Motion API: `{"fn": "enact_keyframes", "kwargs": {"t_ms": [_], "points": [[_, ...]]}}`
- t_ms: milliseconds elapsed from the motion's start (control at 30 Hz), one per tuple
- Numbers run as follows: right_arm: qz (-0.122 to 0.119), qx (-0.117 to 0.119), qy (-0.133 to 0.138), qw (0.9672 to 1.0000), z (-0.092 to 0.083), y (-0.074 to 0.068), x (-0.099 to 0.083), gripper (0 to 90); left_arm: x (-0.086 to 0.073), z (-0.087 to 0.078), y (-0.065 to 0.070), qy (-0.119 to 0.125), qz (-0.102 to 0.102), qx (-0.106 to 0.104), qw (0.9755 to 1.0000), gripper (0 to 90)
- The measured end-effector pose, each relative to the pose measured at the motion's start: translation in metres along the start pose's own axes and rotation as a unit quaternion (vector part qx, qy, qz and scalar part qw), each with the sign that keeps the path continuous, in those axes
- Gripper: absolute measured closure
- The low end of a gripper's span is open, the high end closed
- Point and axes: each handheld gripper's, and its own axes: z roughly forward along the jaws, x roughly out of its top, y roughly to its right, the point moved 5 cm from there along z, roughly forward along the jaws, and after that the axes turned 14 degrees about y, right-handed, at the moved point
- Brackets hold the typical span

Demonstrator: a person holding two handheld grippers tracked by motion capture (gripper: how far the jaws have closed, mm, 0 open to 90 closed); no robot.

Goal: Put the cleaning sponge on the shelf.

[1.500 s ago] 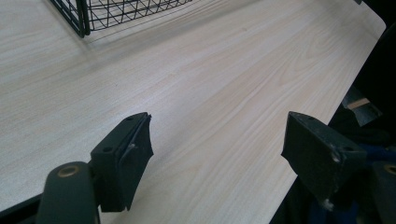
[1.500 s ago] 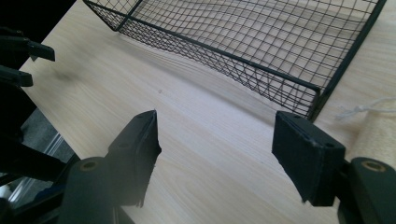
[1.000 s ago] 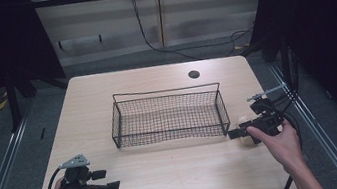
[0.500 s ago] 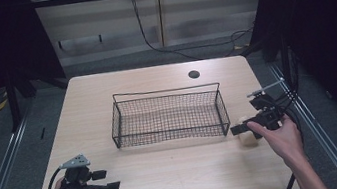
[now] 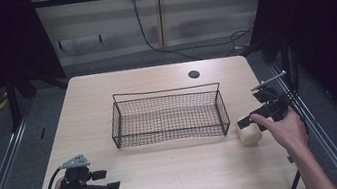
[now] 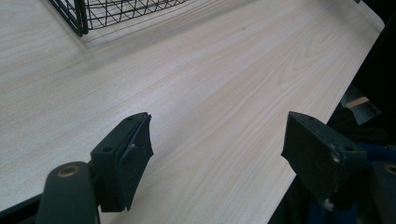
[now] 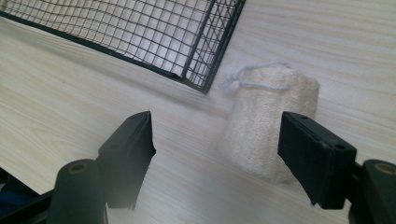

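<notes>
A black wire basket [image 5: 166, 91] stands mid-table; its corner [image 7: 200, 70] shows in the right gripper view. A pale loofah pouch [image 5: 250, 135] with a white string loop lies on the table just right of the basket's near right corner. My right gripper [image 5: 252, 118] hovers open over it. In the right gripper view the pouch [image 7: 271, 126] lies ahead, closer to the right-hand jaw of that gripper [image 7: 217, 140]. My left gripper [image 5: 107, 180] rests open near the table's front left corner. Between the jaws of the left gripper [image 6: 217, 140] is only bare wood.
A dark round hole [image 5: 194, 74] sits in the tabletop behind the basket. The table's right edge [image 5: 282, 123] runs close to my right hand. Metal rails [image 5: 5, 164] flank the table on both sides.
My right hand and gripper have drawn back a little to the right, away from the basket, and the loofah pouch now lies uncovered on the table. The left gripper has not moved.
</notes>
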Motion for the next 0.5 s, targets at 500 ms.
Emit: {"fn": "enact_keyframes", "kwargs": {"t_ms": [500], "points": [[0.028, -0.037, -0.029, 0.9985, 0.013, 0.022, 0.005, 25.6, 0.0, 0.0, 0.0, 0.0, -0.001, 0.0, 1.0, 23.5]]}}
